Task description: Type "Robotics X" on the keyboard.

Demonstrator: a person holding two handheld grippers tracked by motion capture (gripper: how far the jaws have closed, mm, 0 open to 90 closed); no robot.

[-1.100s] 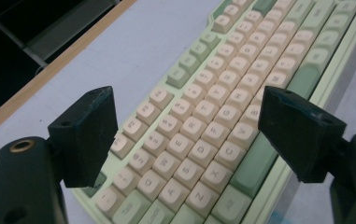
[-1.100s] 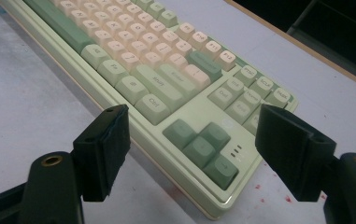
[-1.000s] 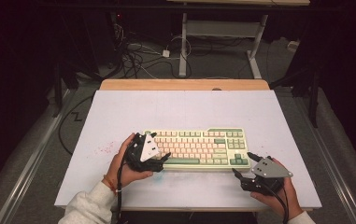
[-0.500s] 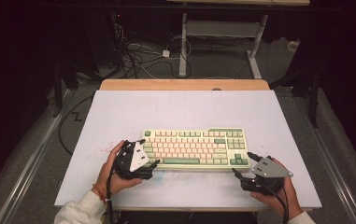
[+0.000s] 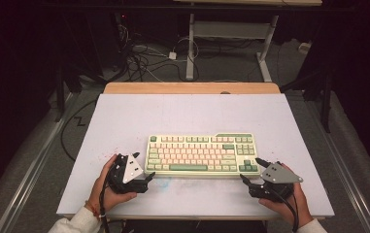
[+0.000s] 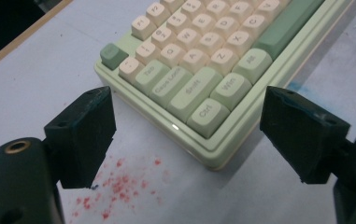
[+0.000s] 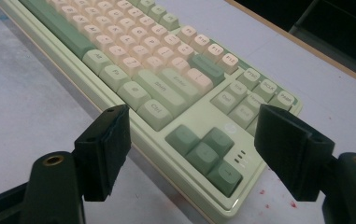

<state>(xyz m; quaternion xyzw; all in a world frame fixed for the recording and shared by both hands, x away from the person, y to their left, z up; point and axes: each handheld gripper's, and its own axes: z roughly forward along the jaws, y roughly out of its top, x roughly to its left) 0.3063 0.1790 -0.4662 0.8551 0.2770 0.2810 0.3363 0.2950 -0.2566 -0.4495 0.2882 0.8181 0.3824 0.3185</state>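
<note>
Left tongs [image 5: 148, 180] now off keyboard's [image 5: 202, 154] left corner

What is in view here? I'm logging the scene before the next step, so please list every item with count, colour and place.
keyboard: one, pale green case with cream and green keys, lying flat at the near middle of the table.
table: one, pale lilac-white top with a wooden far edge, carrying the keyboard.
red specks: a scatter, red, on the table by the keyboard's left near corner.
cables: several, black and white, on the floor beyond the table.
desk frame: one, white, standing behind the table.
left gripper: one, black, open, at the keyboard's left near corner, apart from it.
right gripper: one, black, open, at the keyboard's right near corner.
</note>
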